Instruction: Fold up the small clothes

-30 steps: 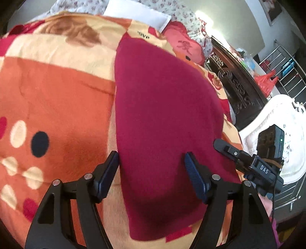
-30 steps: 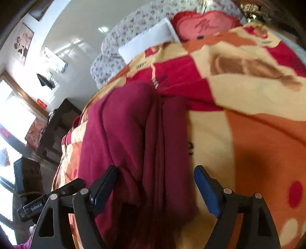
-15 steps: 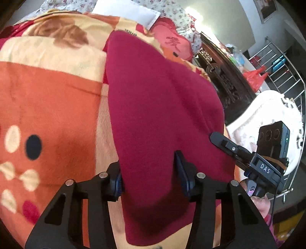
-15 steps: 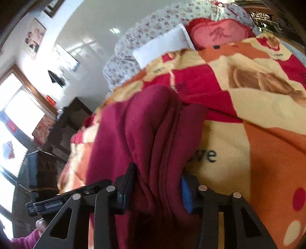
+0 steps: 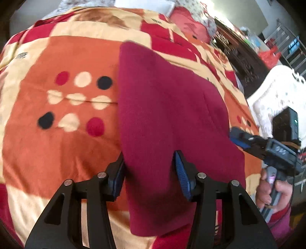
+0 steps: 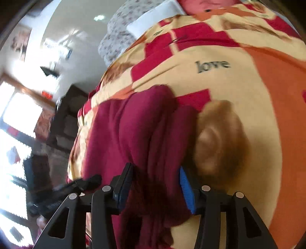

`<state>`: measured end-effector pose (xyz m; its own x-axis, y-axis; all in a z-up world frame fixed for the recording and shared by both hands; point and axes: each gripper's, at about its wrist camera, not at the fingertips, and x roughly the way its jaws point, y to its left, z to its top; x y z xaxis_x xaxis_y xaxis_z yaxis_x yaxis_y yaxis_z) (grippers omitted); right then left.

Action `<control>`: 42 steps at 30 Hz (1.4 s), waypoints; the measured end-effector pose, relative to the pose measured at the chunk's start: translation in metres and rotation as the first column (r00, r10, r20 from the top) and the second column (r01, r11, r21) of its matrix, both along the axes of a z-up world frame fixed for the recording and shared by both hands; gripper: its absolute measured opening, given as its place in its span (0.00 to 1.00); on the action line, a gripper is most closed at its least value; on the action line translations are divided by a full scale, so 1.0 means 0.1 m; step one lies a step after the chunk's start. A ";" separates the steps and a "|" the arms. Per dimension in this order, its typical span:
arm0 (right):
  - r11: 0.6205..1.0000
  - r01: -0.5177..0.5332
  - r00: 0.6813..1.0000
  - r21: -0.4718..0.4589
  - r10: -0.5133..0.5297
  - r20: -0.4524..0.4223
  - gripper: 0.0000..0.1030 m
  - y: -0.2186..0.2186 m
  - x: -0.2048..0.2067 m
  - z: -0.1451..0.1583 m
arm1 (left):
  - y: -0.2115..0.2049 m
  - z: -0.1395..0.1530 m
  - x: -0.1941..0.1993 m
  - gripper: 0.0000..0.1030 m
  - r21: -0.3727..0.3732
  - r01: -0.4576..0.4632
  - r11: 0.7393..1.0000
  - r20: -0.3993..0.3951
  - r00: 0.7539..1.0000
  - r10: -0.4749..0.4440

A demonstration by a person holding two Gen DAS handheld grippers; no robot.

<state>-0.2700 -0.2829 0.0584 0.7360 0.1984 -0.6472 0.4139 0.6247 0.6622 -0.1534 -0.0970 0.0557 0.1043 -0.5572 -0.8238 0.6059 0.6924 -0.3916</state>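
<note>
Left wrist view: I am holding the maroon garment near edge with left gripper and right gripper clamped, its length running away across the blanket.

Open blanket lies left of the garment (pillows beyond).

Dark red garment, bunched, on patterned blanket

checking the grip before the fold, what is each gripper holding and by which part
Both hold the maroon garment. The left gripper pinches its near edge by the left side; the right gripper clamps the bunched folds at the near end, though its fingers are opening slightly.
</note>
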 end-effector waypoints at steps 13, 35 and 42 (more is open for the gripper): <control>0.945 -0.150 0.989 -0.291 0.147 -0.032 0.41 0.39 0.74 0.24 | -0.17 0.14 -0.17 0.50 0.058 -0.080 0.995 0.217 0.974 0.066; 0.902 -0.180 0.982 -0.393 0.146 -0.117 0.40 0.81 0.07 0.16 | -0.06 0.37 -0.41 0.50 0.058 -0.134 0.989 0.363 0.926 0.104; 0.864 -0.072 0.997 -0.498 0.063 -0.034 0.47 0.93 -0.09 0.66 | 0.06 0.67 -0.53 0.50 -0.002 -0.146 0.989 0.429 0.893 0.132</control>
<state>-0.2786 -0.1897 0.1241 0.7212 -0.1053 -0.6847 0.3665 0.8967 0.2481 -0.2060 -0.0907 0.1223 0.5246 -0.4870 -0.6983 0.6067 0.7893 -0.0946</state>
